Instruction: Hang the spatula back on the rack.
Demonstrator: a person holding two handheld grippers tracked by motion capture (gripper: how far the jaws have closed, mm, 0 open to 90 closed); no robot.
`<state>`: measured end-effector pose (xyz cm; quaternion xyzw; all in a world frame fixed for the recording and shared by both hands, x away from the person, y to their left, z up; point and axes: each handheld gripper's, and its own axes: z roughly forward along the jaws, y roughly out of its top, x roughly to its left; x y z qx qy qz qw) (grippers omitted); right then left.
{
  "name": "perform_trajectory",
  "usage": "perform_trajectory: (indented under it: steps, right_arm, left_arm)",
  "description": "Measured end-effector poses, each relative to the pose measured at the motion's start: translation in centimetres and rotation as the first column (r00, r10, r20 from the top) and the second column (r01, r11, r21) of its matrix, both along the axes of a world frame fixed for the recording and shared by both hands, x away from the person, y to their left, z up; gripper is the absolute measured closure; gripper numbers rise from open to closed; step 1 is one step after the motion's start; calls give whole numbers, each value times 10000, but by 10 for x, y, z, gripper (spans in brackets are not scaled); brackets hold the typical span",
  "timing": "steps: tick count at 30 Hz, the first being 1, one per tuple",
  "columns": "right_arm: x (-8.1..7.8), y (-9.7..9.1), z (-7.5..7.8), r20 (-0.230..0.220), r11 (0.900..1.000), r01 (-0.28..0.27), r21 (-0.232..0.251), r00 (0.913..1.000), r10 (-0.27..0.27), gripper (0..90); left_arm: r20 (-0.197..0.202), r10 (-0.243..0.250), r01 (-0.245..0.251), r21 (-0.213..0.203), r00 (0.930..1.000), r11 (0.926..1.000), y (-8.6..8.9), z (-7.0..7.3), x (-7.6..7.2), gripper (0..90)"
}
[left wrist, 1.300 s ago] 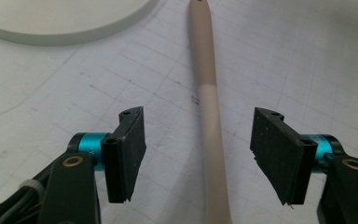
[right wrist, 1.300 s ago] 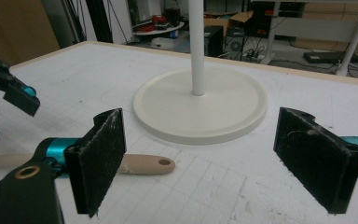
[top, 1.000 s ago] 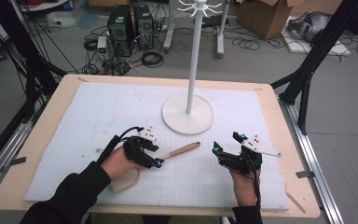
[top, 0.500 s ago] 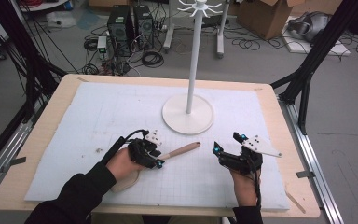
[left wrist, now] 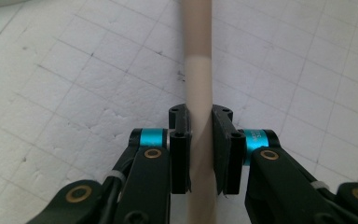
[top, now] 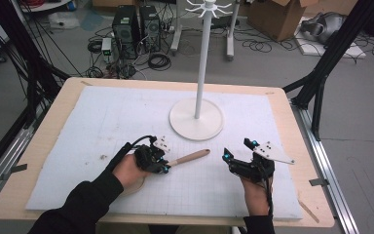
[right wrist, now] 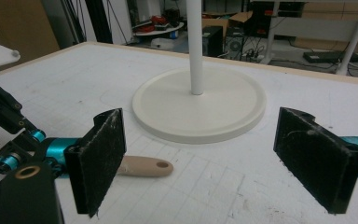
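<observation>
Between black jaws, left gripper (left wrist: 199, 154) clamps smooth round wooden handle (left wrist: 199, 84).

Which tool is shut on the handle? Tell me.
The left tool: its jaws have just been closing and now clamp the wooden handle. The right tool stands wide open, holding nothing.

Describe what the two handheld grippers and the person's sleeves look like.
Both the left gripper and the right gripper are black linkages with teal collars and brass-coloured pivots. The right one's jaw pads are flat, black and scuffed. Each carries a grey three-cornered plate; a black cable trails back. The sleeves are black.
</observation>
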<state>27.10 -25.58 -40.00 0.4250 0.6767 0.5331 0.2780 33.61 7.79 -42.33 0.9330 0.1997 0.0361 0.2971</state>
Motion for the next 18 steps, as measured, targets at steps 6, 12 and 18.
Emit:
perform_trajectory:
  steps: [6, 12, 18]
  right_arm:
    - [-2, -2, 1, 20, 10000, 38, 64, 10000, -38, 156]
    - [-3, -2, 2, 52, 9996, 46, 269, 10000, -48, 156]
    - [-2, 7, 8, 210, 9992, -141, 382, 9997, 133, 156]
  left_arm:
    - [154, 165, -162, -179, 9997, 9997, 2, 4, -1, 782]
    - [471, 570, -509, -1222, 9973, 9912, 13, 20, -3, 782]
    - [1068, 1250, -904, -2828, 9864, 9549, 27, 43, -9, 782]
